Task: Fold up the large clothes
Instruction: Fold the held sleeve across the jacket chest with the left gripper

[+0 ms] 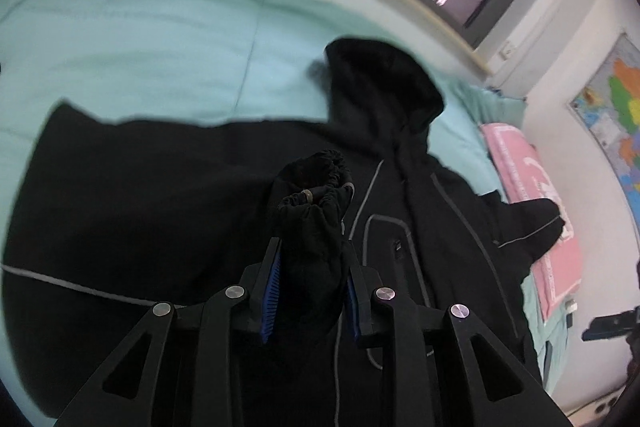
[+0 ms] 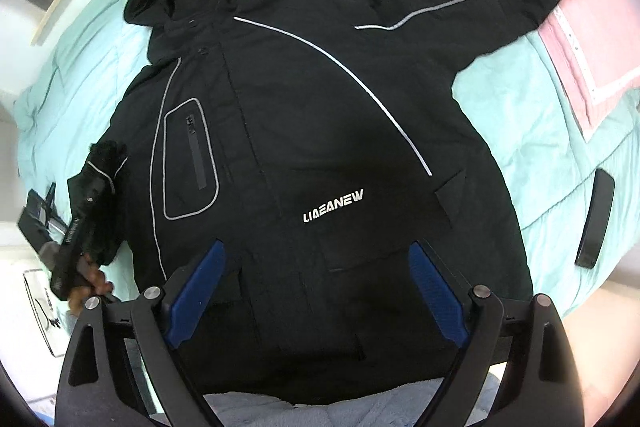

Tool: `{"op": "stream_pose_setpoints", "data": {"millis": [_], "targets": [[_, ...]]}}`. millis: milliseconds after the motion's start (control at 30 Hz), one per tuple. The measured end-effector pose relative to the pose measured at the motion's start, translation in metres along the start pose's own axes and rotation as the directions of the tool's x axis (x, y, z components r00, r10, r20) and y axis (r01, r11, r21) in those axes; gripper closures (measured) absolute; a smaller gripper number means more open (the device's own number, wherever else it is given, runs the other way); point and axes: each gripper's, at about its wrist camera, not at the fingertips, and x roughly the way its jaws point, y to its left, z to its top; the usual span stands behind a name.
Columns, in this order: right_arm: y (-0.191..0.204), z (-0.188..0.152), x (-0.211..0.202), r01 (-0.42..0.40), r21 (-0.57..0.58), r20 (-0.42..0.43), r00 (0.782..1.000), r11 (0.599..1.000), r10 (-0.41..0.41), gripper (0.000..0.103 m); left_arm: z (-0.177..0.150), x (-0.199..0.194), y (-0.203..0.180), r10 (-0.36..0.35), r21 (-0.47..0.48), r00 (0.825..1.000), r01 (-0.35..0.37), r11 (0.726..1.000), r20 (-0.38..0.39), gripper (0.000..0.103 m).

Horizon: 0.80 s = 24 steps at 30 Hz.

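Black, one hooded jacket (image 1: pixel 400 163) lies front-up on the mint quilt (image 1: pixel 160 47); the left gripper (image 1: pixel 310 291) pinches its one gathered sleeve cuff (image 1: pixel 316 187). Only the right wrist view shows the right gripper (image 2: pixel 316 291) spread above the hem, one chest logo (image 2: pixel 333 211), one dark phone (image 2: pixel 596 219).
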Motion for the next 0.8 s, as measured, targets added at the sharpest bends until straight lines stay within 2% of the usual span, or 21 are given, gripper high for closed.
{"op": "stream_pose_setpoints", "data": {"millis": [200,233,267,300,333,500,600,667,733,800], "targets": [[-0.002,0.003,0.011,-0.037,0.035,-0.037,0.999,0.999,0.038,0.009,-0.013,0.029,0.003,-0.011,-0.034,0.998,0.009,0.999,-0.060,0.070],[-0.001,0.002,0.012,-0.041,0.036,-0.043,0.998,0.999,0.043,0.009,-0.013,0.032,0.004,-0.016,-0.038,0.998,0.013,0.999,-0.066,0.061],[0.000,0.002,0.012,-0.044,0.034,-0.045,0.998,0.998,0.045,0.009,-0.016,0.036,0.005,-0.055,-0.054,0.995,0.050,0.997,-0.082,0.054],[0.001,0.002,0.012,-0.045,0.030,-0.045,0.998,0.999,0.046,0.009,-0.019,0.042,0.005,-0.083,-0.065,0.992,0.077,0.995,-0.095,0.042],[0.002,0.002,0.011,-0.043,0.025,-0.043,0.998,0.999,0.044,0.009,-0.022,0.047,0.002,-0.094,-0.065,0.990,0.087,0.994,-0.108,0.036],[0.002,0.000,0.004,-0.033,0.016,-0.020,0.999,0.999,0.033,0.009,-0.033,0.061,-0.033,0.010,0.061,0.992,-0.002,0.998,-0.126,0.023],[-0.001,-0.004,-0.006,-0.033,0.015,0.003,0.999,0.999,0.033,0.009,-0.036,0.066,-0.045,0.068,0.093,0.988,-0.055,0.994,-0.140,0.022],[-0.002,-0.006,-0.018,-0.017,0.003,0.039,0.999,1.000,0.017,0.009,-0.033,0.058,-0.054,0.080,0.074,0.981,-0.068,0.995,-0.174,0.022],[-0.002,-0.011,-0.041,-0.003,-0.032,0.104,0.995,0.999,0.007,0.009,-0.029,0.040,-0.061,0.010,0.002,0.983,-0.010,1.000,-0.185,0.023],[0.003,-0.013,-0.060,0.002,-0.090,0.151,0.988,0.996,0.012,0.009,-0.026,0.008,-0.066,-0.058,-0.072,0.989,0.049,0.996,-0.136,0.023]]}}
